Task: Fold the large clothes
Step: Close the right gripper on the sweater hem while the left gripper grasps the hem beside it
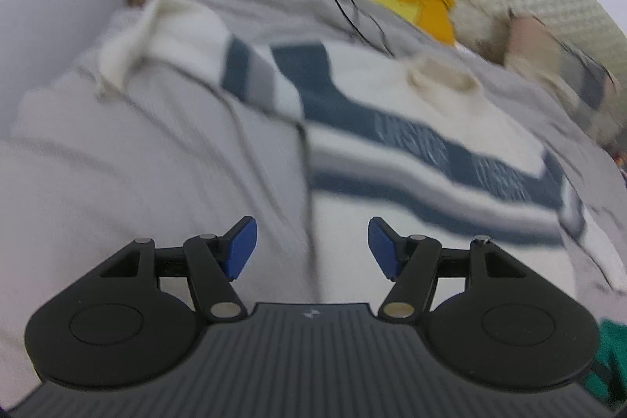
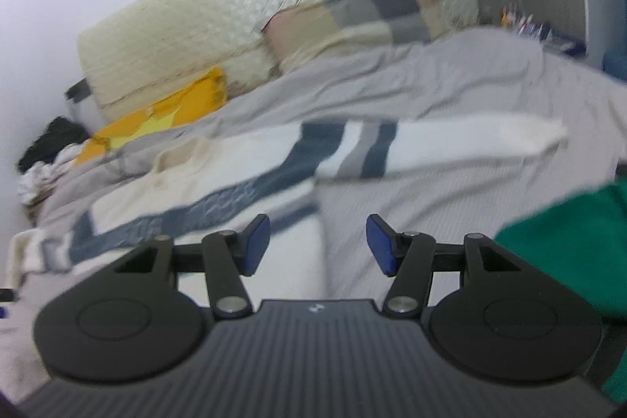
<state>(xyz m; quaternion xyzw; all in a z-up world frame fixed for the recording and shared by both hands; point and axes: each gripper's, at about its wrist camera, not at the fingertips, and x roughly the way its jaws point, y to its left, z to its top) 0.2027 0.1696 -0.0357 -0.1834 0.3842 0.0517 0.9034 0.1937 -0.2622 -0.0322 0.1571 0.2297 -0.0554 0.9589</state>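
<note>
- Left wrist view: your left hand-held gripper [image 1: 312, 247] is released, its blue pads apart with nothing between them. It hangs above the cream knitted sweater with navy and grey stripes [image 1: 411, 128], which lies spread on the grey bed sheet [image 1: 137, 163], collar away from you and one sleeve stretched toward the upper left.
- Same view: a thin black cable [image 1: 341, 2] trails over the sheet just beyond the sweater. Reach too far past the collar and you could snag it.
- The picture is smeared, so the sweater's near hem is hard to place; close too early and you may pinch sheet along with knit.
- Right wrist view: your right hand-held gripper [image 2: 318, 246] is also released and empty, above the sweater's edge where it meets the sheet.
- Same view: a green garment [image 2: 580, 241] lies close on the right, near the other sleeve. A wide sweep there could drag it into the fold.
- If your two grips land at uneven heights, the fold will likely skew.
</note>
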